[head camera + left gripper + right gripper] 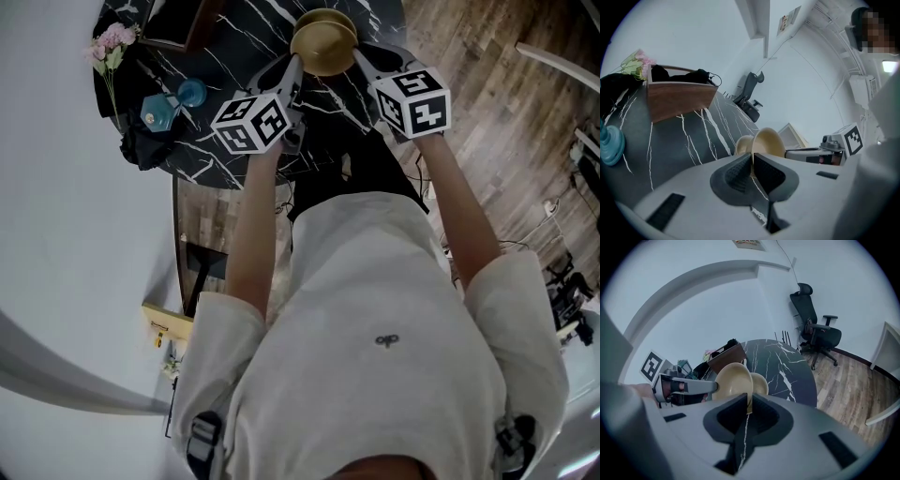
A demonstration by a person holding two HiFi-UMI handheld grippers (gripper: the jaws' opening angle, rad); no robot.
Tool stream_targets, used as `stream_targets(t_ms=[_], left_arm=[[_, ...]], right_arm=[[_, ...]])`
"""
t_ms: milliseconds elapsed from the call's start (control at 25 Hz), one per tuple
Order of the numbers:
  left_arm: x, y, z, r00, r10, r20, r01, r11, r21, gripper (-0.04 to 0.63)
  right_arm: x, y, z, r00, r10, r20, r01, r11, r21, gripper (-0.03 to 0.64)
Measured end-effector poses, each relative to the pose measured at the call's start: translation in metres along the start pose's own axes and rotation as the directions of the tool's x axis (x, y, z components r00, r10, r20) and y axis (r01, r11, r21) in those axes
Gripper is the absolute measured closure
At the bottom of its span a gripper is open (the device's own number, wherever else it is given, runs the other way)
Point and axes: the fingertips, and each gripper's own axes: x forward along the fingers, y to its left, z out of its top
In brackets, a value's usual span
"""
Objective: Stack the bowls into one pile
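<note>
Tan and matte, the bowl (323,42) hangs over the far part of the black marble table (234,56), and I have it pinched from both sides. The left gripper (298,66) is closed on its left rim and the right gripper (362,58) on its right rim, pads clamped on the thin wall. I judge the two-sided hold is there to keep it steady for seating on the second bowl (760,383) just beyond it; whether they touch I cannot tell. Further left stand a wooden box (679,96) and pink flowers (111,42). No brand is readable: the marker cube (251,122) shows only square patterns, and the wall notice (783,21) is too small.
</note>
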Motion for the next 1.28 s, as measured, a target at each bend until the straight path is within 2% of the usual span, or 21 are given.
stream_targets(t_ms=[360,640,960,1280], left_arm=[[0.007,0.001,-0.01,0.999,0.004,-0.052,-0.004,1.0,0.005,0.577],[0.005,0.003,-0.013,0.998,0.009,-0.057,-0.011,0.999,-0.031,0.558],[0.001,0.008,-0.021,0.995,0.053,-0.081,-0.055,0.998,-0.027,0.557],[-0.011,0.009,-0.025,0.995,0.081,-0.063,-0.083,0.996,-0.041,0.557]], right_arm=[[0.006,-0.007,-0.005,1.0,-0.005,-0.016,0.005,1.0,0.016,0.575],[0.008,-0.009,-0.007,0.999,0.005,-0.032,-0.005,1.0,0.008,0.572],[0.005,-0.012,-0.006,1.0,0.015,-0.027,-0.015,1.0,0.01,0.574],[0.002,-0.008,-0.005,0.999,0.045,-0.022,-0.045,0.999,-0.001,0.574]])
